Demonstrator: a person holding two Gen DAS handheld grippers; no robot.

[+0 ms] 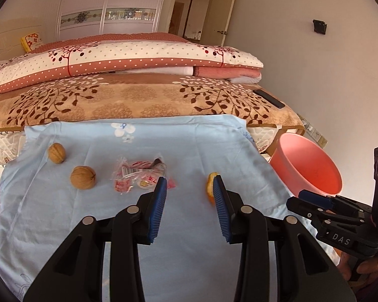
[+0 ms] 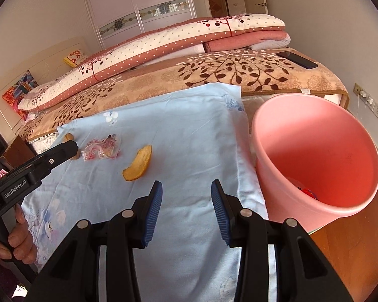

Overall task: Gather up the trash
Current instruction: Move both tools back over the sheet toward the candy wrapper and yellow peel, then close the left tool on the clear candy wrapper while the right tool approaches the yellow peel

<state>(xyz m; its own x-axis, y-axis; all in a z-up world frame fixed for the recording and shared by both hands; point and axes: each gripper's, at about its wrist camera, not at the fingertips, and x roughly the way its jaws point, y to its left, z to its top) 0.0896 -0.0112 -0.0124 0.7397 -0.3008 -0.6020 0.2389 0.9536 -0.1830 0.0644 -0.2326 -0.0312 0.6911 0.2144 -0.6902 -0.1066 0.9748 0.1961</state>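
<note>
Both my hand-held grippers are empty with jaws apart: the left gripper point(image 1: 190, 183) hangs over the blue cloth point(image 1: 128, 226) between the wrapper point(image 1: 138, 175) and the peel point(image 1: 210, 187), and the right gripper point(image 2: 186, 188) sits over the same cloth just beside the pink bin point(image 2: 315, 156). The trash left is the wrapper, mid-cloth, and the peel to its right, nearer the bin; the bin already has something red at the bottom. Two walnuts point(image 1: 83, 177) lie left of the wrapper (trash or not, I can't tell). Risks as I judge them: the wrapper is thin and crinkly, so the pads could slide off it or pinch the cloth along with it and drag everything. The peel is curved and may tip or skid when one pad reaches it first. The walnuts are round and would roll off the cloth if nudged. The grippers are near each other, so they could collide if both go for the peel. The bin leans, so a high drop could miss its rim.
</note>
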